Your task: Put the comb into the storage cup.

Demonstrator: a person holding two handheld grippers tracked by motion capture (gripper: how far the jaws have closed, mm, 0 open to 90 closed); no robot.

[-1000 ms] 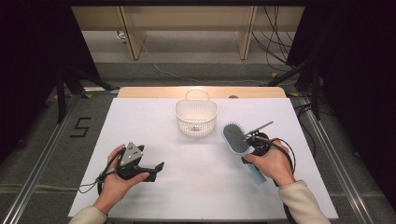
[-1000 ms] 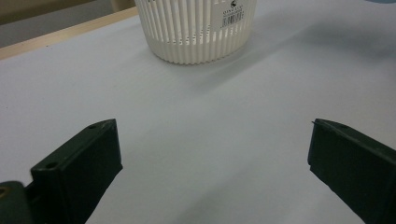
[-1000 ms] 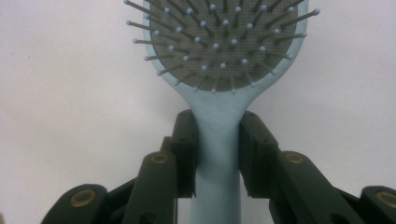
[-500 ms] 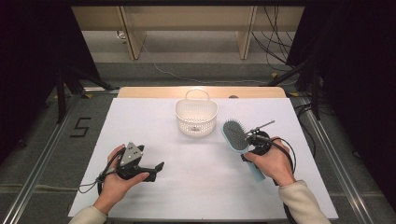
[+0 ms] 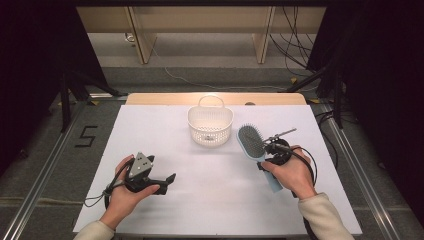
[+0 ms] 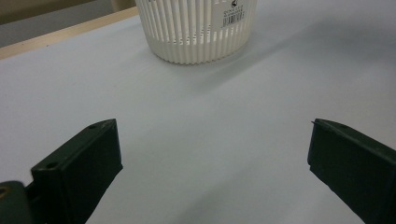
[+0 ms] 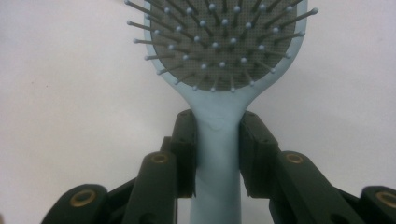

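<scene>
The right gripper [image 7: 217,154] was clamped on the light blue hairbrush [image 5: 252,145]: in the right gripper view its two black fingers [image 7: 184,149] pressed against either side of the brush's neck, just below the oval head, with the handle running down between them. The grey bristle pad with its ball-tipped pins [image 7: 219,42] faced the camera. In the high view the brush lay at a slant on the right part of the white bench [image 5: 150,130], its head pointing up and left toward the basket and its handle end showing beneath the person's right hand [image 5: 290,175], which held the gripper low over the bench. Whether the brush rested on the surface or was lifted slightly off it could not be told.

The white slatted plastic basket [image 5: 210,125] stood upright near the far middle of the bench, its loop handle at the back, just beside the brush head but apart from it. A small barcode label [image 6: 233,17] sat on its wall.

The left gripper [image 6: 212,154] lay in the person's left hand [image 5: 125,192] on the near left part of the bench, well apart from the basket. Its fingers [image 6: 81,163] stood wide apart with bare bench between them, gripping nothing, and pointed toward the basket.
</scene>
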